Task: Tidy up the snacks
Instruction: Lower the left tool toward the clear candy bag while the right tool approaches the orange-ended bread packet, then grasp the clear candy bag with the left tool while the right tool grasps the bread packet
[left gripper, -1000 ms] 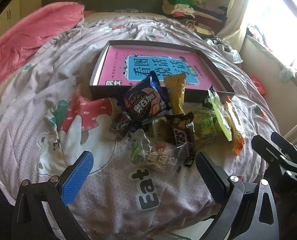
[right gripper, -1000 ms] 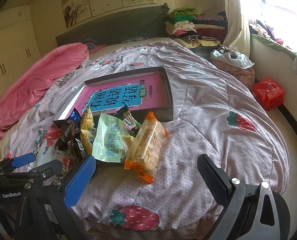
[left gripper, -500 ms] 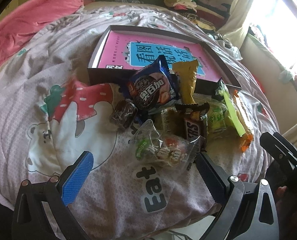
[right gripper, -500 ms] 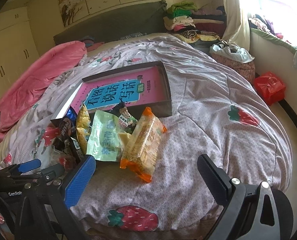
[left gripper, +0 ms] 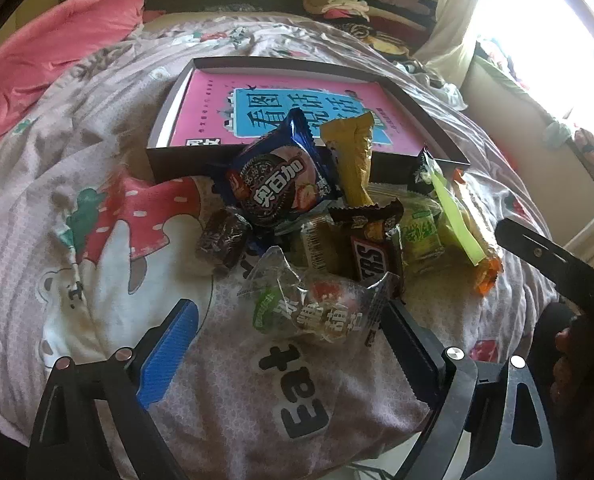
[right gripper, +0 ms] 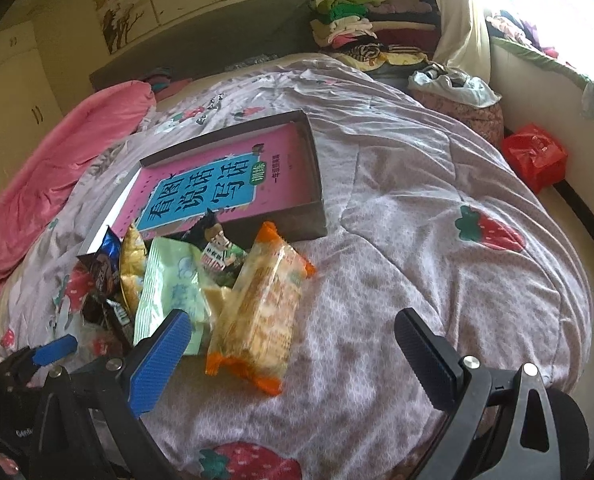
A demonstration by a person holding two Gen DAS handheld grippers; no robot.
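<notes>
A pile of snacks lies on the bed in front of a shallow dark box [left gripper: 429, 120] with a pink book in it. In the left wrist view I see a blue Oreo pack [left gripper: 281, 184], a yellow pack [left gripper: 351, 160], a Snickers bar [left gripper: 371, 256] and a clear candy bag [left gripper: 313, 308]. My left gripper [left gripper: 293, 344] is open, its fingers either side of the clear bag. In the right wrist view an orange-ended cracker pack [right gripper: 263, 308] and a pale green pack [right gripper: 169, 292] lie before the box [right gripper: 317, 184]. My right gripper [right gripper: 293, 344] is open, just short of the cracker pack.
The bed has a pale cover printed with strawberries [right gripper: 485, 230]. A pink quilt [left gripper: 45, 64] lies at the left. Folded clothes [right gripper: 349, 16] are stacked at the head of the bed. A red bag [right gripper: 535, 156] sits on the floor at the right.
Both grippers have moved closer to the snack pile. The left one now has the clear candy bag between its open fingers. Nothing has been gripped.
</notes>
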